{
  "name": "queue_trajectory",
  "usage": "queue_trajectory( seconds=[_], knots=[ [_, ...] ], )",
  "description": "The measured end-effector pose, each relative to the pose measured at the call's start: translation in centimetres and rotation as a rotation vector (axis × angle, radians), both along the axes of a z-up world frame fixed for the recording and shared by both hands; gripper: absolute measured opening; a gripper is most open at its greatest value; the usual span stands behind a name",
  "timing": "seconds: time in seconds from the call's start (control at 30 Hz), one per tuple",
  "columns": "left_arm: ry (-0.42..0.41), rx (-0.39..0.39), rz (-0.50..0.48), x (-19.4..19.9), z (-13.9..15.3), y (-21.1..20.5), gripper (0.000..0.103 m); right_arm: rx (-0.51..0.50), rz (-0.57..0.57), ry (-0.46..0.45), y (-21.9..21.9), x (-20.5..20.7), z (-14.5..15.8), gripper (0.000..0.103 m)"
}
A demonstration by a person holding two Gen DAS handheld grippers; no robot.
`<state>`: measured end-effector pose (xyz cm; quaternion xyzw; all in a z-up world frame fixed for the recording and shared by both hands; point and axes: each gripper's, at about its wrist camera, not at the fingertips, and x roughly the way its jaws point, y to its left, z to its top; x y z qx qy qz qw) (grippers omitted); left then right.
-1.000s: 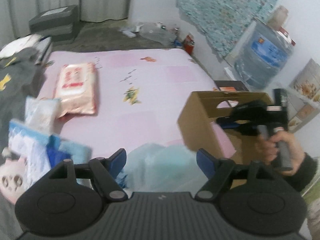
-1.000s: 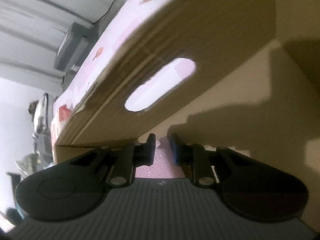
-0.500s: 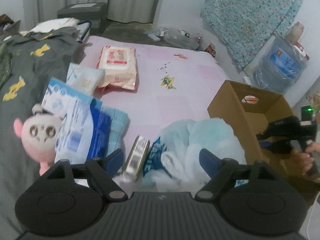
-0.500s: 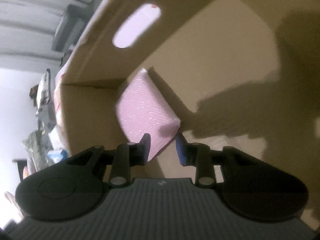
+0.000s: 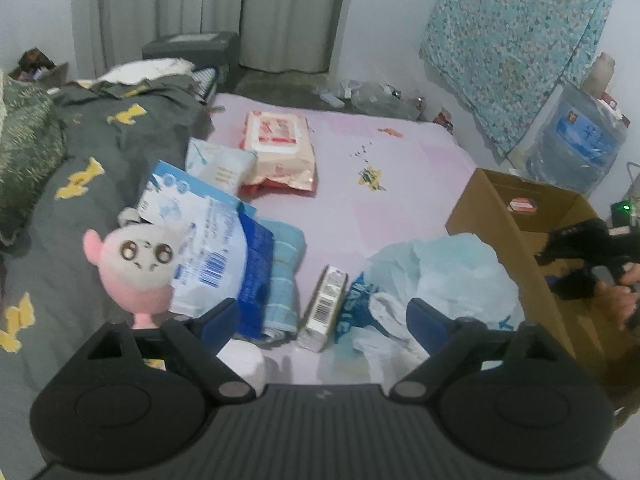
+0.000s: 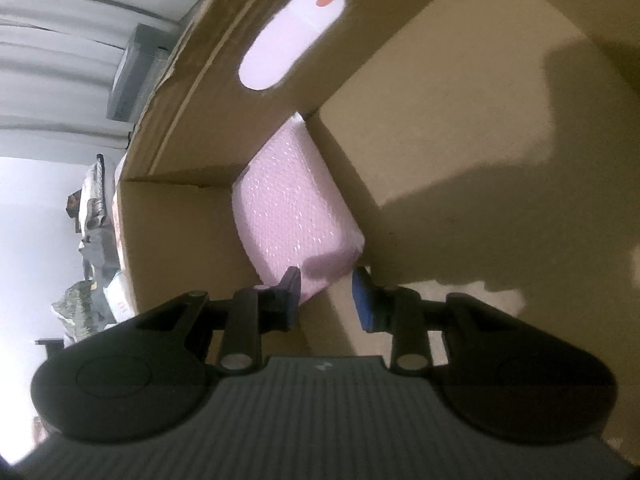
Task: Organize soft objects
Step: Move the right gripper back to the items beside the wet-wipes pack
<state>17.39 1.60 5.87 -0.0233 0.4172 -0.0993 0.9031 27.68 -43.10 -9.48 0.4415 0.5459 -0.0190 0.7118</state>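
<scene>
Since a moment ago the right gripper (image 6: 326, 300) has let go and backed off: its jaws are now spread apart, and the pink pack (image 6: 298, 216) lies free in the corner of the cardboard box (image 6: 440, 120), leaning against the walls. Plenty of bare box floor beside it. The left gripper (image 5: 322, 320) has pulled back too, jaws wide and holding nothing, above the pile on the bed (image 5: 400, 160): plush toy (image 5: 138, 268), striped towel (image 5: 282, 276), crumpled blue bag (image 5: 440, 276).

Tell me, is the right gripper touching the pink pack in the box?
Cannot tell: in the right wrist view, open right gripper overlaps pink pack, no plain gap.
</scene>
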Motion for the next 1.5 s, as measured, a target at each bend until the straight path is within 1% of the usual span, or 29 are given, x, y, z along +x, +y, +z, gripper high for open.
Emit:
queue_trajectory(
  seconds=[0.03, 0.07, 0.1, 0.27, 0.4, 0.47, 0.53, 0.6, 0.67, 0.77, 0.87, 1.07, 1.13, 1.2, 1.27, 1.4, 1.5],
  knots=[
    [-0.01, 0.004, 0.002, -0.1, 0.2, 0.2, 0.092, -0.011, 0.009, 0.0, -0.2, -0.4, 0.4, 0.039],
    [-0.022, 0.005, 0.005, -0.3, 0.4, 0.6, 0.092, -0.031, 0.015, -0.003, -0.5, -0.8, 1.0, 0.046],
    [-0.034, 0.002, 0.009, -0.5, 0.6, 0.9, 0.092, -0.054, 0.023, -0.009, -0.6, -1.2, 1.7, 0.05],
    [-0.096, -0.005, 0.04, -1.0, 1.7, 3.1, 0.092, -0.132, 0.031, -0.08, -1.6, -3.2, 6.2, 0.052],
    [-0.13, 0.009, 0.064, -1.1, 2.5, 4.6, 0.092, -0.16, 0.039, -0.201, -1.3, -4.0, 11.3, 0.053],
    [-0.141, 0.027, 0.076, -1.0, 2.7, 5.2, 0.092, -0.146, 0.072, -0.267, 0.0, -3.9, 13.7, 0.054],
    [-0.153, 0.033, 0.092, -0.7, 3.0, 5.8, 0.092, -0.133, 0.137, -0.326, 2.1, -3.1, 15.6, 0.056],
    [-0.161, 0.034, 0.102, -0.2, 3.1, 6.3, 0.091, -0.116, 0.217, -0.365, 4.7, -2.2, 16.9, 0.058],
    [-0.164, 0.027, 0.111, 0.6, 3.3, 6.8, 0.091, -0.092, 0.294, -0.384, 8.1, -0.8, 17.5, 0.059],
    [-0.165, 0.037, 0.085, 2.4, 3.5, 7.1, 0.091, -0.03, 0.39, -0.356, 12.9, 2.0, 17.2, 0.06],
    [-0.168, 0.094, 0.043, 4.9, 3.4, 6.9, 0.091, 0.01, 0.449, -0.308, 17.6, 5.1, 16.3, 0.06],
    [-0.151, 0.207, -0.073, 11.0, 1.9, 6.5, 0.092, 0.003, 0.54, -0.228, 26.5, 10.7, 14.2, 0.06],
    [-0.134, 0.243, -0.095, 13.1, 0.8, 6.4, 0.092, -0.02, 0.56, -0.21, 29.8, 13.0, 12.5, 0.06],
    [-0.11, 0.27, -0.105, 15.4, -0.6, 6.4, 0.092, -0.022, 0.56, -0.187, 32.1, 15.3, 10.7, 0.06],
    [-0.077, 0.274, -0.116, 17.5, -2.1, 6.3, 0.092, -0.012, 0.551, -0.165, 33.5, 17.3, 9.0, 0.06],
    [0.0, 0.247, -0.147, 21.3, -4.5, 6.4, 0.092, 0.028, 0.494, -0.113, 34.7, 20.8, 5.3, 0.06],
    [0.051, 0.239, -0.14, 23.6, -5.9, 6.5, 0.091, 0.047, 0.479, -0.086, 35.5, 22.5, 3.3, 0.06]
  ],
)
